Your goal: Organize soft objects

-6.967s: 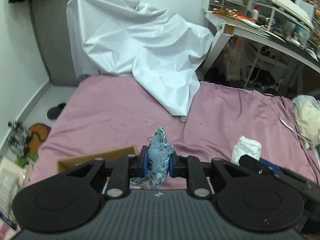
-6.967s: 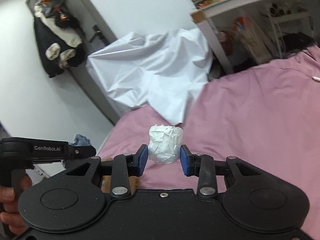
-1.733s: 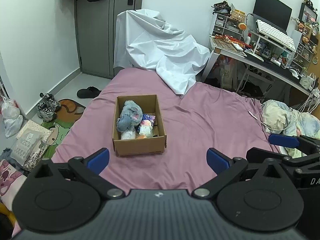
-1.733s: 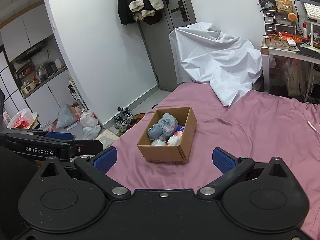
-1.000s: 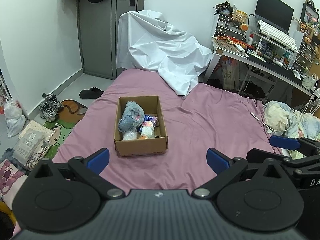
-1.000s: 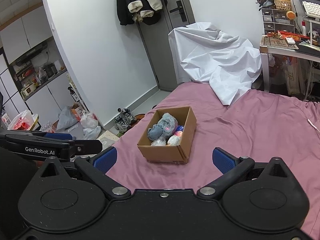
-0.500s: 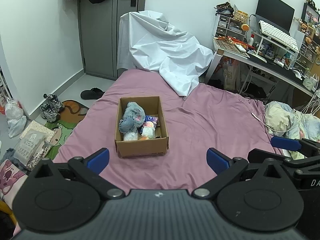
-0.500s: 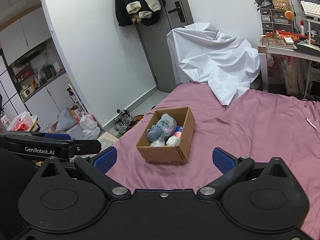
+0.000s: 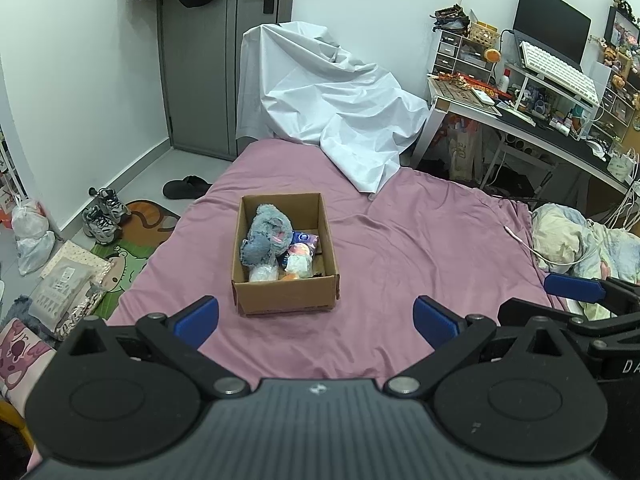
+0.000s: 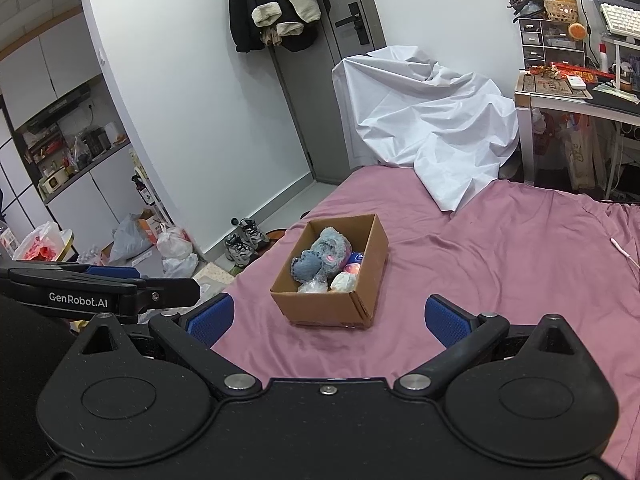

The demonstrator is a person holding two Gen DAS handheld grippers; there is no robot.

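- Cardboard box [image 9: 285, 292] sits mid-bed on the pink sheet [image 9: 420, 264] in the left wrist view, packed with a grey plush [image 9: 266, 240], a white wad [image 9: 299, 265], a clear-wrapped bundle [image 9: 263, 274] and a blue packet [image 9: 305, 237]. The left gripper [image 9: 316, 316] hangs well back from it, blue pads spread wide and holding nothing, apparently because its load is delivered.
- Right wrist view: the same box [image 10: 332, 304] lies ahead and slightly left, plush [image 10: 324, 256] and wad [image 10: 343, 281] inside. The right gripper [image 10: 328, 316] is likewise released and empty, raised clear of the bed, which gives a full view of the sheet [image 10: 500, 264]. No loose soft item shows on it, so the sorting looks finished or nearly so.
- White cover [image 10: 436, 120] drapes over furniture at the bed's far end.
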